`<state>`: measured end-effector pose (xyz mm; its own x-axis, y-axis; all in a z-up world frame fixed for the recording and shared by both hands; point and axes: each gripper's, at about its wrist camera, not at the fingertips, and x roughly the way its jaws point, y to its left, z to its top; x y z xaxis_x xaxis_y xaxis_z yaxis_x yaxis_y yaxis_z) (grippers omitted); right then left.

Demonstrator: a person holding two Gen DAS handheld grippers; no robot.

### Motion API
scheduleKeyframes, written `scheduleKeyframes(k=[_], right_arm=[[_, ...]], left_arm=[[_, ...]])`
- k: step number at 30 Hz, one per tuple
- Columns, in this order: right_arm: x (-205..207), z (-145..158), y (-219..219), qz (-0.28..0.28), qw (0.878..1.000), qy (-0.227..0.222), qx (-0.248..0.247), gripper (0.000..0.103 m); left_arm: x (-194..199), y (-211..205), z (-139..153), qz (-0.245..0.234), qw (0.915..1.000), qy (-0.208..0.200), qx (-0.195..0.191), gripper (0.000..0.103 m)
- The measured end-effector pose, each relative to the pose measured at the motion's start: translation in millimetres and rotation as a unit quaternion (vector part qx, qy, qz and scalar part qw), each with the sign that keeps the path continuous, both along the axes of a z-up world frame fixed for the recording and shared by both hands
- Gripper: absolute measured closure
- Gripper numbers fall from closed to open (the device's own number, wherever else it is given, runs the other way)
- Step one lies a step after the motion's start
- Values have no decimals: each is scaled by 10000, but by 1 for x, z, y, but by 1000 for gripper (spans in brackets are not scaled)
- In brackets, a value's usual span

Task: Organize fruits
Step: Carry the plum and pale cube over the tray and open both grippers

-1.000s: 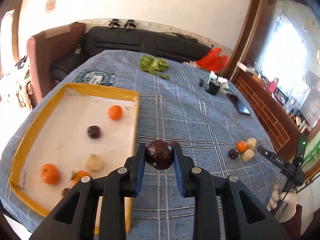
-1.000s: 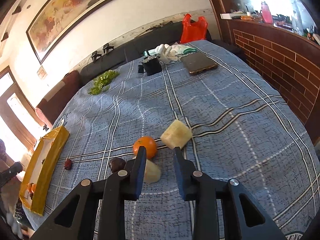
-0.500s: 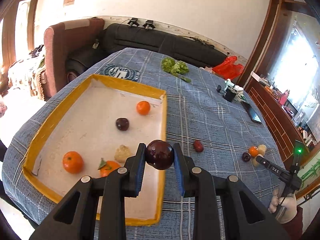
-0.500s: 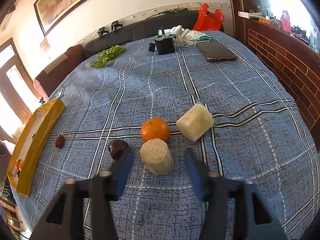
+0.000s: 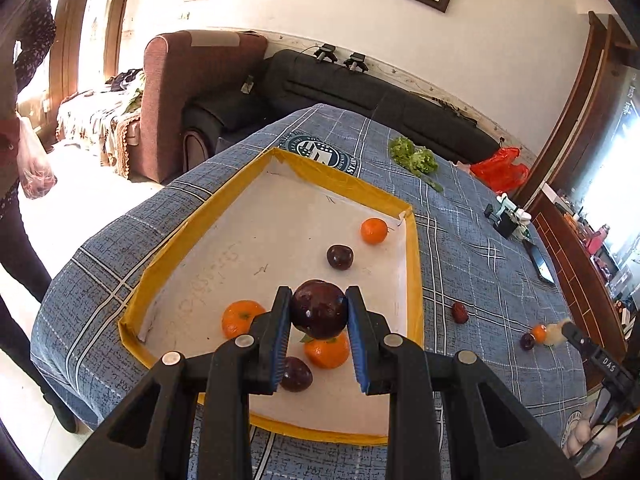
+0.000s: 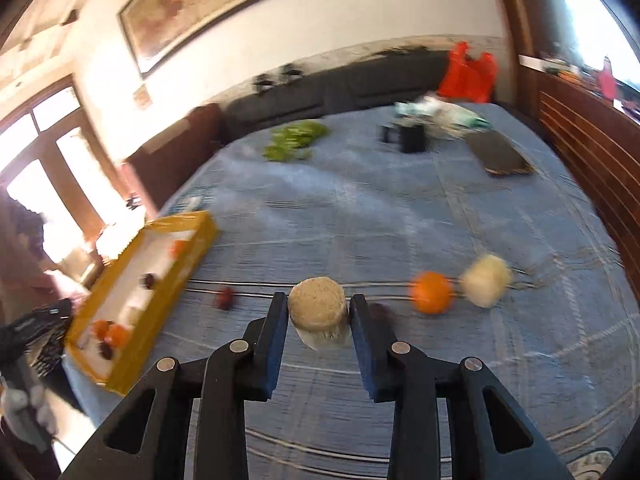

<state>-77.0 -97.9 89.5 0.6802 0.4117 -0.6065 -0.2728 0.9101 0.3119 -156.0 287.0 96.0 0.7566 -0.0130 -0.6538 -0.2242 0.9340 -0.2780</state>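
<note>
My left gripper [image 5: 319, 312] is shut on a dark red plum [image 5: 319, 309] and holds it above the yellow-rimmed tray [image 5: 414, 280]. The tray holds three oranges [image 5: 374, 231] and two dark plums [image 5: 340, 257]. My right gripper [image 6: 319, 312] is shut on a pale cut fruit chunk [image 6: 318, 312], lifted above the blue checked cloth. On the cloth lie an orange [image 6: 432, 292], another pale chunk [image 6: 486, 280], a dark plum [image 6: 380, 311] partly behind the right finger, and a small red fruit [image 6: 225, 298]. The tray also shows at the left of the right wrist view [image 6: 192, 264].
Green leaves [image 5: 414, 158], a red bag [image 5: 500, 168], a black box [image 6: 412, 138] and a phone [image 6: 500, 156] lie at the table's far side. A sofa and armchair stand behind. A person stands at the left [image 5: 16, 120].
My left gripper carried the plum leftward over the tray. My right gripper opened around the pale chunk, closed on it and lifted it, swinging left; that view is blurred.
</note>
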Motion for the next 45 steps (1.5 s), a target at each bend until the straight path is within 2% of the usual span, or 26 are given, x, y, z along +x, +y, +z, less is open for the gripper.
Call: scheduleKeyframes(k=[3,6,10,12,14,17,21,25,27,32,37,40,45], right_arm=[[0,9,51,704,9974,-99,140,68],[3,10,109,1511,9883,-30,218,68],[1,7,176,2304,9725,173,289,68],[-4,5,208,2743,9604,293,393,68],[-10,2,232,3097,9487,409,482,68],[-17,4,257,3403,9373,445,600,68],[-1,18,277,3423,9344,510,842,68],[6,19,253,3310,9398,346,775,67],[8,5,245,3183,9454,406,577,67],[25,-30,231,2867,9533,820,474,67],[30,-26,226,2643,9623,596,249,67],[29,-24,231,2623,9635,519,86,67],[33,-32,253,2609,9634,421,-446,67]], left_arm=[[-6,2,4,74,9999,9,145,77],[-12,15,8,345,9991,59,241,77],[-22,42,10,804,9967,89,61,77],[-27,52,11,993,9950,108,31,77],[-32,59,10,1123,9936,140,45,77],[-34,66,9,1239,9921,206,34,77],[-26,72,23,1330,9905,239,252,77],[-26,65,38,1190,9915,147,503,77],[-20,60,31,1085,9928,241,450,77],[9,48,-7,805,9941,704,177,77],[37,36,-13,538,9942,813,465,77],[59,34,-20,386,9929,951,608,77],[94,39,-41,295,9905,1208,593,77]])
